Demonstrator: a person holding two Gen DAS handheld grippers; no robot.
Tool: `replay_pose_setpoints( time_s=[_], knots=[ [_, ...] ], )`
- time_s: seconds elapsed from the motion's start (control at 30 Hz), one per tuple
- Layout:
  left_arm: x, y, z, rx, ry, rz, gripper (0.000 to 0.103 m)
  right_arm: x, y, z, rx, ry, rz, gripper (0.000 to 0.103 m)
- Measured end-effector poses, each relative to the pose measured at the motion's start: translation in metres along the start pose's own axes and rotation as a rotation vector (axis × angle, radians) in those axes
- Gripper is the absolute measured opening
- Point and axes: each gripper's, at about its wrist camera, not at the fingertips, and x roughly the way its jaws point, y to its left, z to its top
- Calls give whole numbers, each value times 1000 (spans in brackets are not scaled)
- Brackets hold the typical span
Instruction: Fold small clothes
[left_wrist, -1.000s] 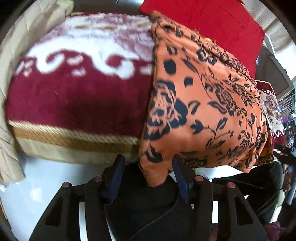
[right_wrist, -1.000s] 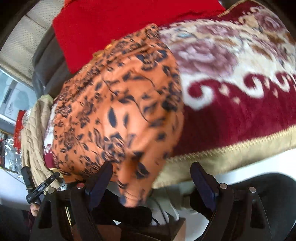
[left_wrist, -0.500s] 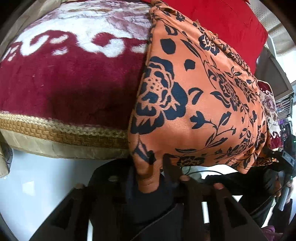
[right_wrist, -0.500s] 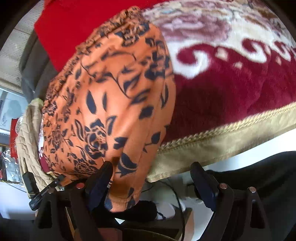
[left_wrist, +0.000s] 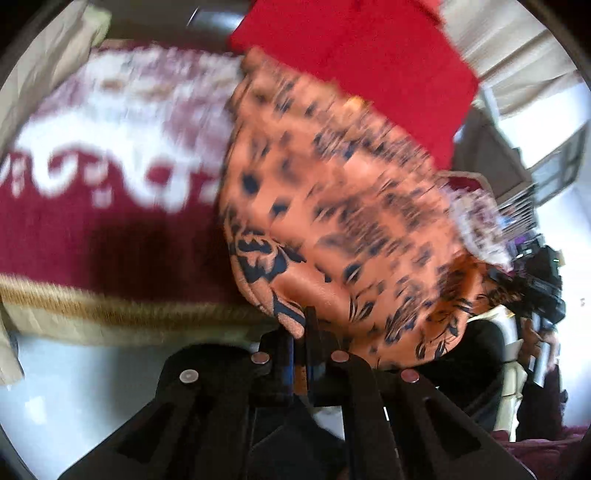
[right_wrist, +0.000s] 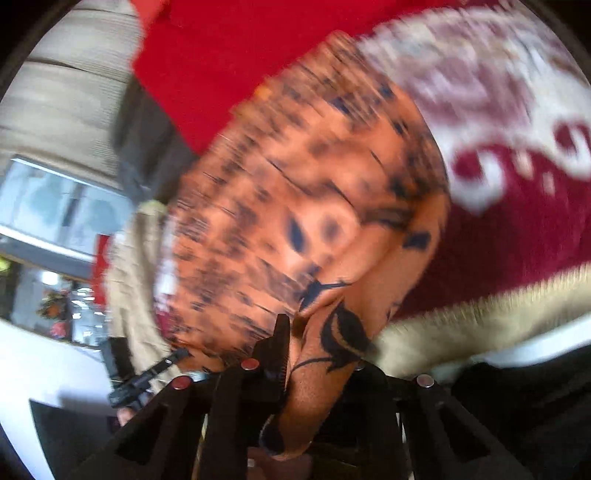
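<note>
An orange garment with a dark blue floral print (left_wrist: 332, 206) lies over the near edge of a maroon and white blanket (left_wrist: 92, 192). My left gripper (left_wrist: 300, 328) is shut on its near left corner, the cloth pinched between the jaws. In the right wrist view the same garment (right_wrist: 303, 206) fills the middle. My right gripper (right_wrist: 314, 350) is shut on its near right corner, and cloth hangs over the jaws and hides the right finger. Both views are blurred by motion.
A red cloth (left_wrist: 362, 62) lies behind the garment. The blanket's gold fringe (left_wrist: 110, 306) runs along the near edge above a white floor (left_wrist: 74, 387). A beige quilted cover (right_wrist: 136, 280) is at the left, and the other gripper (left_wrist: 543, 284) shows at right.
Both grippers closed on the garment's near corners; the right was open half a second ago. Both now move with the cloth, which lifts and bunches at the near edge.
</note>
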Motion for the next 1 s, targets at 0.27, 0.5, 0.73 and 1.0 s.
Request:
replay_pose_setpoints(
  time_s=[0.27,0.5,0.73,1.0],
  knots=[
    [-51,-18,107,0,-149,-78,5,-41,46,93,-73,-209,86,16],
    [-21,-4,245,-55,-183,-2,5,-28,38,216,19,-352,123,16],
    [89,36,311,-155,-64,146,6,41,-22,306,201,-409,52,20],
    [64,72,298,-313,-197,-119,6,48,-95,312,429,-434,130,72]
  ],
)
